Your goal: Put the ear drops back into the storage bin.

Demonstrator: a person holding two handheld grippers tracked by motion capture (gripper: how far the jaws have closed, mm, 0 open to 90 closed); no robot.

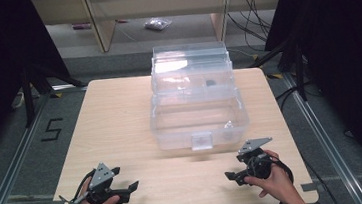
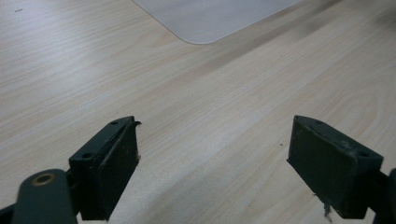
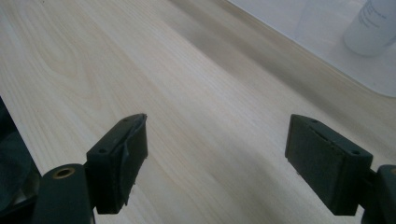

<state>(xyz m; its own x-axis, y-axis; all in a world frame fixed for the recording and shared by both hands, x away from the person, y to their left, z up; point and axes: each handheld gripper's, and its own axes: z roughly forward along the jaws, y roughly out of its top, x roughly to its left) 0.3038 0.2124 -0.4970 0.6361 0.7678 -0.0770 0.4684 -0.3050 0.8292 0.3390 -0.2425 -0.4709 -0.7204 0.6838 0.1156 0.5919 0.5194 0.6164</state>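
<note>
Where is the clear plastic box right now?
In the high view the clear plastic box sits open at the table's far middle, beyond both tongs.

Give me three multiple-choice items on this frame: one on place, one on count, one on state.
1. Where does the clear plastic box stand?
A. mid-table, beyond both grippers
B. on the floor
C. at the table's near left corner

2. How many grippers rest near the table's front edge?
A. one
B. two
C. three

3. How do the jaws of the left gripper stand?
A. shut on a cloth
B. shut with nothing between
C. wide apart over bare wood

Answers: 1 A, the high view shows it centred ahead of the hands. 2 B, left gripper and right gripper. 3 C, the left gripper view shows only tabletop between them.
</note>
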